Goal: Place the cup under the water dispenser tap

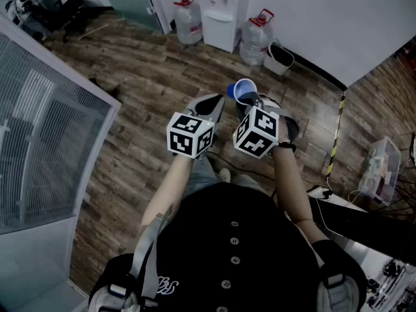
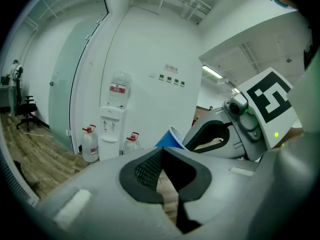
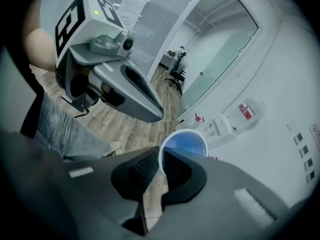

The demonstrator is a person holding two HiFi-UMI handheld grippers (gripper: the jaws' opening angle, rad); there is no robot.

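Occupying the lower centre of the head view, a person's dark buttoned shirt [image 1: 227,252] was recorded, with both forearms extended toward mid-frame.

Item one: left gripper [image 1: 211,104], just left of centre. Its jaws were seen brought together, with nothing between them.

Item two: right gripper [image 1: 252,101], just right of centre and tilted downward. Its jaws were found nearly closed, pinched on the rim wall of the cup [image 1: 243,90], one pad inside and one outside.

Item three: the cup, blue and open-mouthed, held in the air above the wooden floor [image 1: 149,96], well apart from its destination. It was judged light, thin-walled and easily crushed or tipped. A gentle grip at the rim, as taken, or lower on the wall was considered suitable.

Item four: water dispenser [image 1: 221,12], white, at the top centre against the wall, flanked by two large water bottles [image 1: 188,19].
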